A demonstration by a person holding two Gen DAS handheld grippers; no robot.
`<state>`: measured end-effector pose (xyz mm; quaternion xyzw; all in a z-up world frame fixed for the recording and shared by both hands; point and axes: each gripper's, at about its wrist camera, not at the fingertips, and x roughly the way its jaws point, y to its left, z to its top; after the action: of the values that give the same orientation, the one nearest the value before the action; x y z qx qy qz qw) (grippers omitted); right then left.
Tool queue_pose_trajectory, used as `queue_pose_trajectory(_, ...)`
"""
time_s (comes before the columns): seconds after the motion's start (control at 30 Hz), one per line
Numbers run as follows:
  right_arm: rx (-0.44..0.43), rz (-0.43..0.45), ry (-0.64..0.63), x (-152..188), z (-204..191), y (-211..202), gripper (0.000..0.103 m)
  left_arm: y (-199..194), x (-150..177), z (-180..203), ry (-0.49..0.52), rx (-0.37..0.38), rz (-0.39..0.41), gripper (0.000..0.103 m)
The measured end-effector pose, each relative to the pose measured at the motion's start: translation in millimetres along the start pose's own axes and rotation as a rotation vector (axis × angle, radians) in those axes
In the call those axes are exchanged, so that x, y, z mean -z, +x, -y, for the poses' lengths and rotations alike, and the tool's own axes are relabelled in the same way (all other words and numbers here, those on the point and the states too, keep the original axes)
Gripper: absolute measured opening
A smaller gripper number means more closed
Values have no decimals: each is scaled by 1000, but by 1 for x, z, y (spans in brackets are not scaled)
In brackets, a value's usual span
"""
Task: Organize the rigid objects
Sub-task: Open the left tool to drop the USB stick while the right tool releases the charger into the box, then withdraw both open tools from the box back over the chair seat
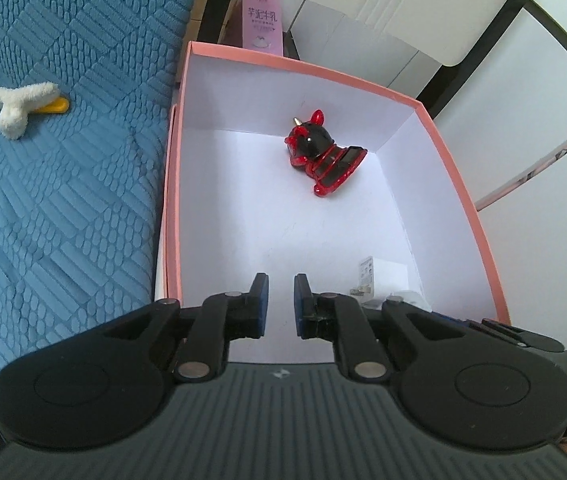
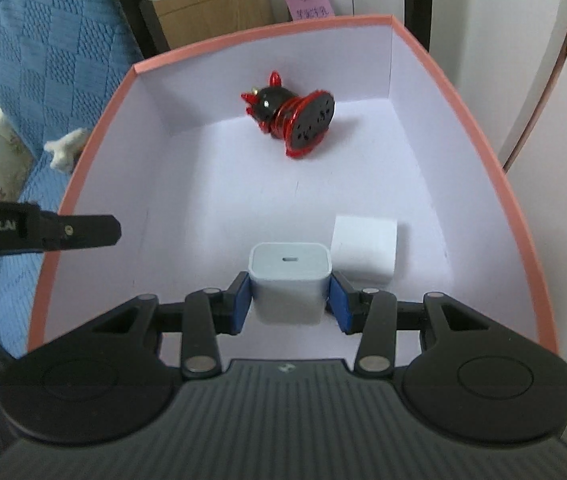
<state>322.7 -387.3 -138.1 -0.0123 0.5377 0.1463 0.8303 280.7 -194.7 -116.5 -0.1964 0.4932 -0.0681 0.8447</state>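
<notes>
Right gripper: my fingers clamp white charger by flat sides, low inside pink box. Rigid, light, smooth plastic; judge slip-prone, side grip sound. Second white block just beside. Red-black figurine toppled near far wall. Left gripper: narrow gap, holding nothing, over box.

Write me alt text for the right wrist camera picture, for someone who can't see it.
The right gripper holds a white charger cube between its blue pads, over the white floor of a pink-rimmed box. A second white block lies on the floor just beyond it, and a red and black figurine lies tipped over near the far wall. The left gripper pokes in over the left rim.
</notes>
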Motion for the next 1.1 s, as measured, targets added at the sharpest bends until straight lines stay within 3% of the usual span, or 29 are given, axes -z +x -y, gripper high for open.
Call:
queue_pose_trajectory(0.33, -10, 11, -1, -8, -10, -9, 52, -22, 1, -3, -1, 8, 44, 15)
queue_pose_trajectory(0.83, -61, 256, 21, -23, -57, -111, 52, -121, 2, -19, 15, 18, 218, 15)
queue_pose_trajectory(1.1, -80, 321, -40, -10, -95, -148, 52, -176, 13, -40, 14, 25, 277, 15)
